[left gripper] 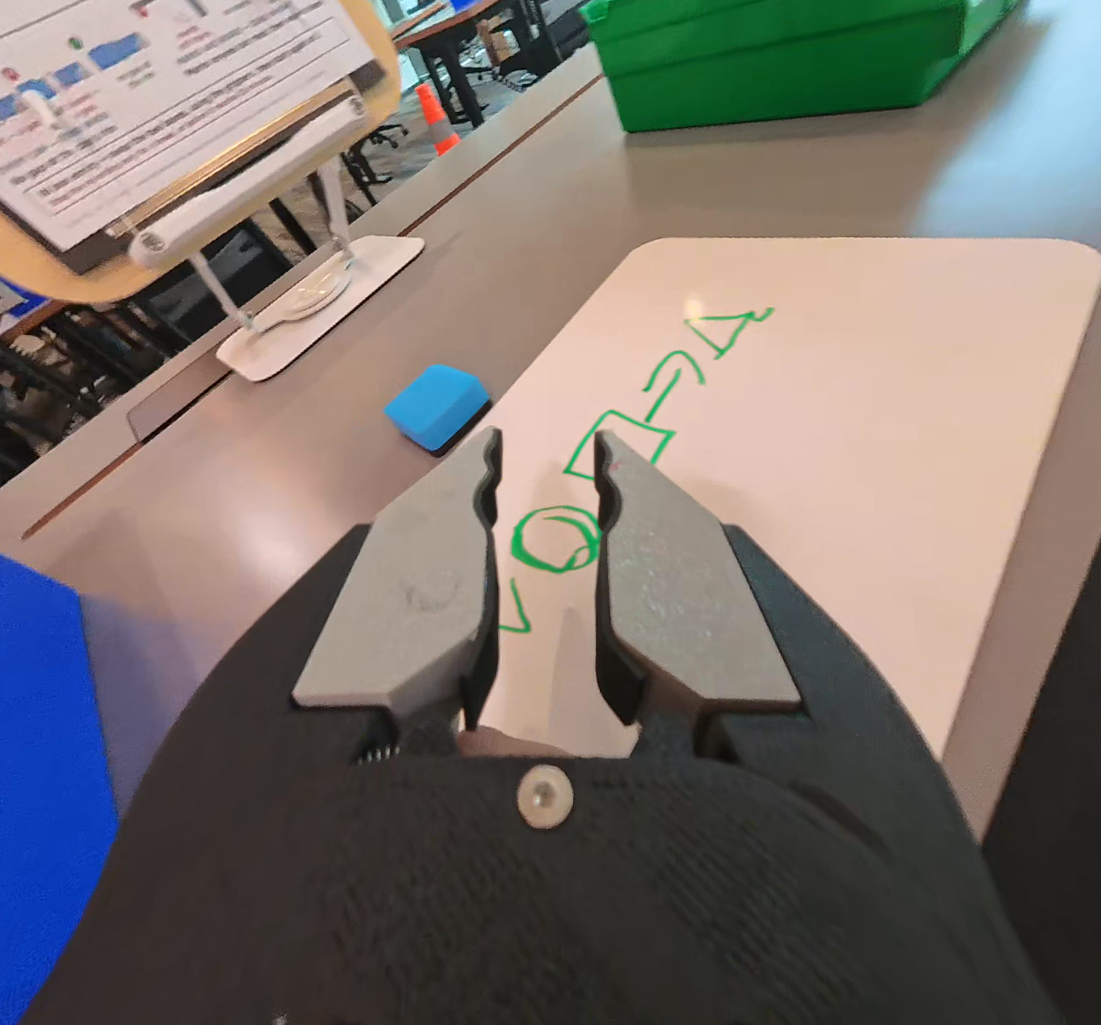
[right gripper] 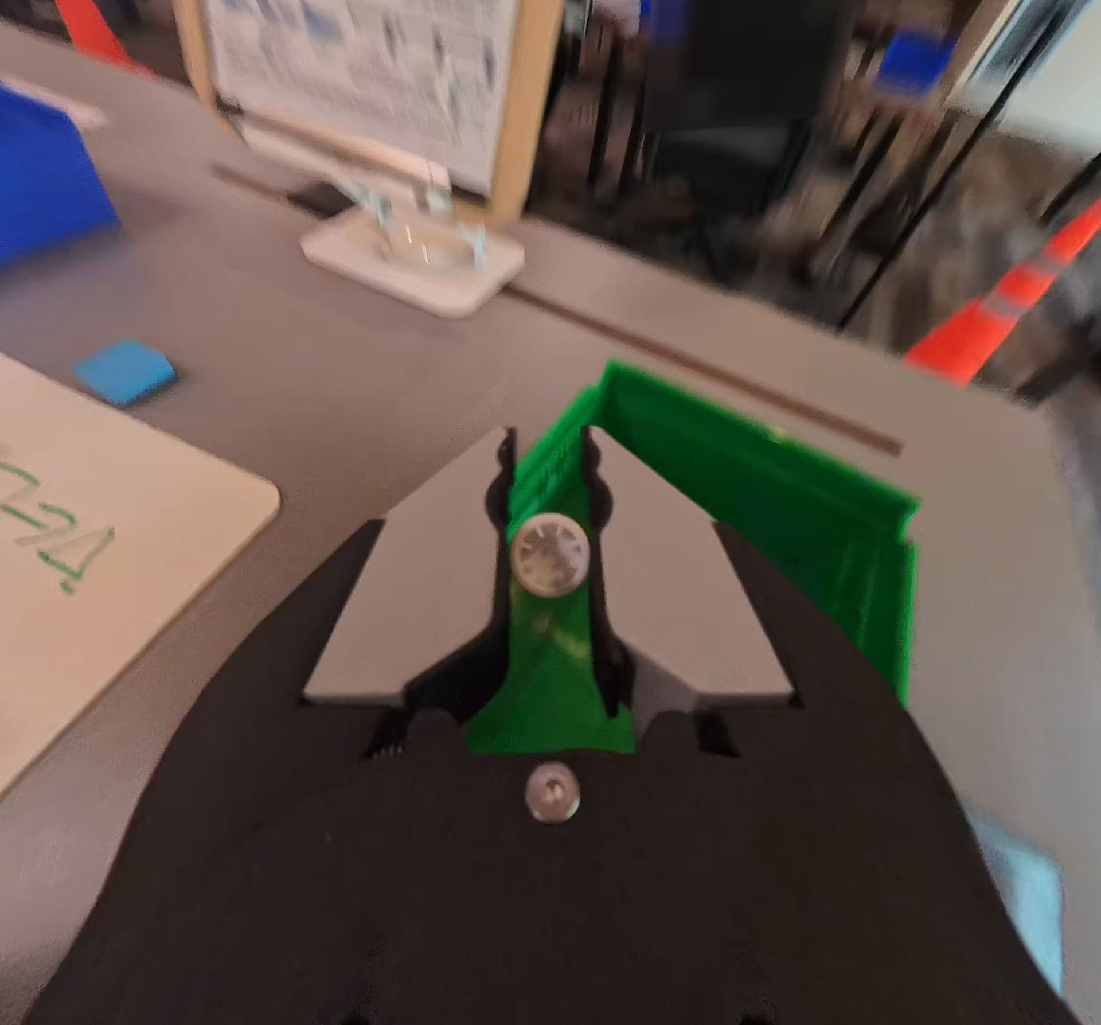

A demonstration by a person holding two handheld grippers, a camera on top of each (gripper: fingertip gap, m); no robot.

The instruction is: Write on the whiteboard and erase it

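Whiteboard (left gripper: 834, 460): white, flat on table; green shapes (left gripper: 619, 454) drawn; blue eraser (left gripper: 438, 405) beside.

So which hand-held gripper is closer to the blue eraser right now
Left. The left hand-held gripper hovers over the whiteboard right beside the blue eraser; the right hand-held gripper is farther off, above the green bin.

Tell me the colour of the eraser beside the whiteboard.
Blue on a black base; the eraser shows best in the left wrist view.
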